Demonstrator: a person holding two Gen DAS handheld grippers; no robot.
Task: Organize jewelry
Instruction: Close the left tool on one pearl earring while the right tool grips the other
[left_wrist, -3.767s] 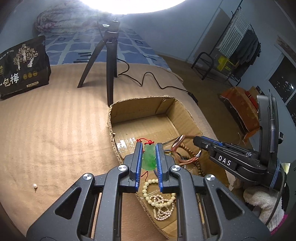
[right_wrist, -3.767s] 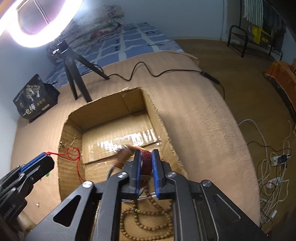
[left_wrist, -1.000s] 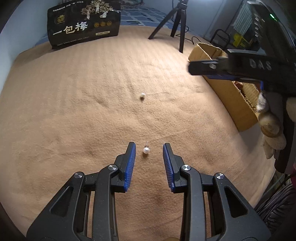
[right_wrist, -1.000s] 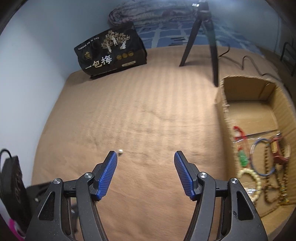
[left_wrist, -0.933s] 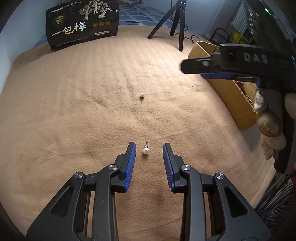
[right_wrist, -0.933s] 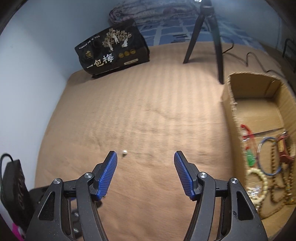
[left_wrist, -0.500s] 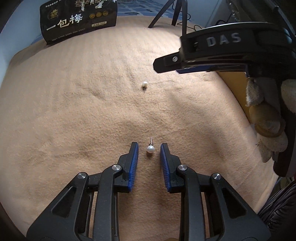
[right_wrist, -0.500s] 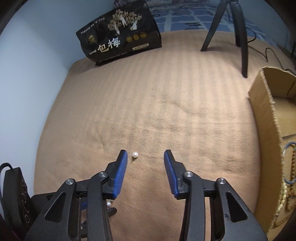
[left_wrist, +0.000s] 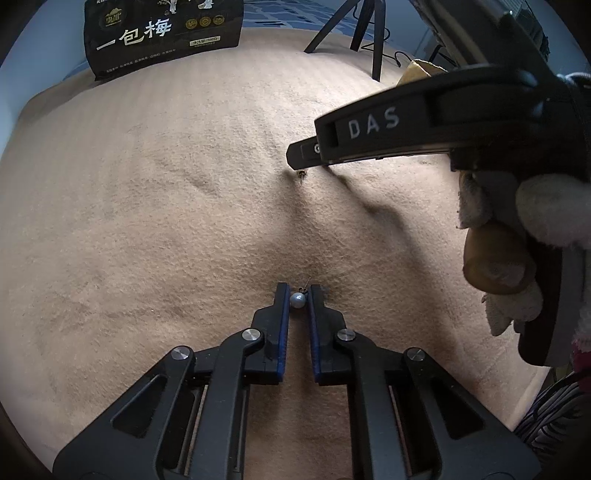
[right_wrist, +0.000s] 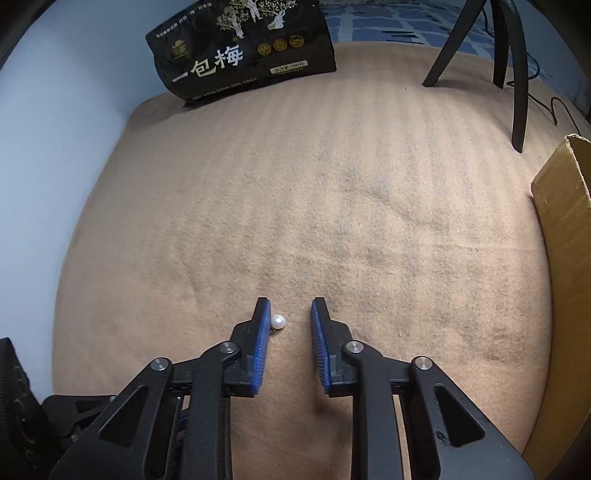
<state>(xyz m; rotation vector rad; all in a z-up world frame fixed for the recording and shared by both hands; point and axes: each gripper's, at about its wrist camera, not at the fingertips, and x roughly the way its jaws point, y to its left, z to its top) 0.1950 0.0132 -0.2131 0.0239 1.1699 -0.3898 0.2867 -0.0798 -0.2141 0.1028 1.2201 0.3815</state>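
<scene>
Two pearl stud earrings lie on the tan blanket (left_wrist: 166, 221). My left gripper (left_wrist: 297, 293) points steeply down and is shut on one pearl earring (left_wrist: 297, 300), whose post sticks out past the tips. In the right wrist view the second pearl earring (right_wrist: 278, 322) sits between the fingers of my right gripper (right_wrist: 290, 314), touching the left pad only. Those jaws are closing. From the left wrist view the right gripper (left_wrist: 297, 158) is seen side on, pressed into the blanket, with only the stud's post (left_wrist: 301, 174) showing under it.
A black snack bag (right_wrist: 243, 48) stands at the blanket's far edge. Black tripod legs (right_wrist: 517, 74) rise at the back right. A cardboard box wall (right_wrist: 565, 258) borders the right side. A gloved hand (left_wrist: 546, 210) holds the right gripper.
Both grippers left the box and came down to the blanket. The left jaws closed onto the near pearl. The right gripper moved over the second pearl and lowered, its jaws narrowing around it.
</scene>
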